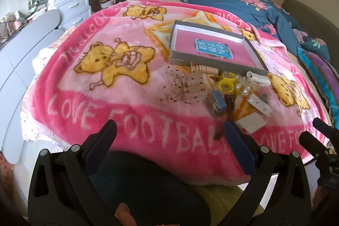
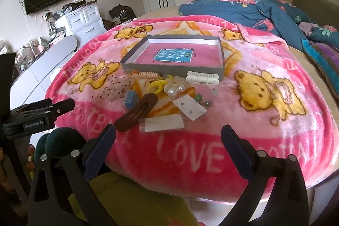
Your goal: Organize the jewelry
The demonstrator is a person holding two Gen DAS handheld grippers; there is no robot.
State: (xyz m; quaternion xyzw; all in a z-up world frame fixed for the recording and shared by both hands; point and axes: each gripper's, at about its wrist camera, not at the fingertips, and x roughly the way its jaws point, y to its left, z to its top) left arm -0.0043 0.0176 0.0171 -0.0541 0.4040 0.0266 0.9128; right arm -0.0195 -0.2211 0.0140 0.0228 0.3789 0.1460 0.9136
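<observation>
Hovering left gripper (image 1: 169,130): fingers spread wide apart, holding nothing, low over the near edge of the pink blanket (image 2: 211,154).
Beaded mesh piece (image 2: 115,86): leftmost of the jewelry pile, lying flat on the blanket.
Brown hair clip (image 2: 137,111): beside a small blue box (image 2: 130,100), near the pile's front.
Yellow rings (image 2: 155,86): mid-pile, next to pearl beads (image 2: 175,89).
White hair claw (image 2: 202,77): touching the front wall of the grey tray (image 2: 175,69).
Grey tray: just behind the pile, pink-lined.
Right gripper (image 2: 168,133): fingers wide apart, holding nothing.
</observation>
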